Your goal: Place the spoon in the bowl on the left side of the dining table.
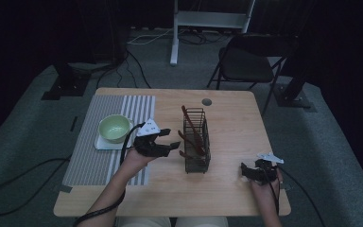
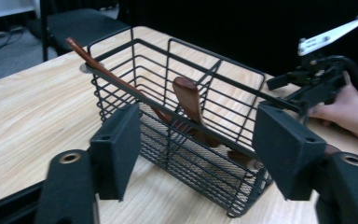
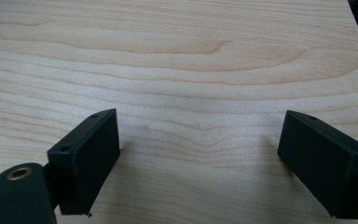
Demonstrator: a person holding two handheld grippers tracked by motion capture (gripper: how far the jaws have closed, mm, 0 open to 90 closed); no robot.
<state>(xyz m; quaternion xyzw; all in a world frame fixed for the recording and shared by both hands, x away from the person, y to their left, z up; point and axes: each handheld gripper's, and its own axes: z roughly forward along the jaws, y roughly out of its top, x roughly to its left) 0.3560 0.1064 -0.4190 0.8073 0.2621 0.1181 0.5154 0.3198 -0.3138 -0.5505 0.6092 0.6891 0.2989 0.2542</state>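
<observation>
On my far left, behind my left gripper (image 1: pixel 163 140), a green bowl (image 1: pixel 114 127) sits on a white coaster over the striped mat (image 1: pixel 99 142), well away from my jaws and not my concern here. My left gripper hangs with its 2 jaws spread wide and holding nothing, pointed across at the black wire basket (image 2: pixel 182 135), which lies straight ahead of them, near but apart. From the left gripper view, the basket's long side runs across my opening, wider than the gap between my pads, so I judge I cannot take the whole basket. What I am after, I think, are the 2 wooden utensils (image 2: pixel 191 105) inside it: 1 long handle leans up and out over the far left corner, the other stands near the middle, both tilted, their long axes rising out of the basket.

Further right, my right gripper (image 1: pixel 255 171) rests low over the bare table (image 3: pixel 182 60), jaws also wide and empty, past the basket's near end. My left jaws are nearer the utensils, so the reach falls to them.
</observation>
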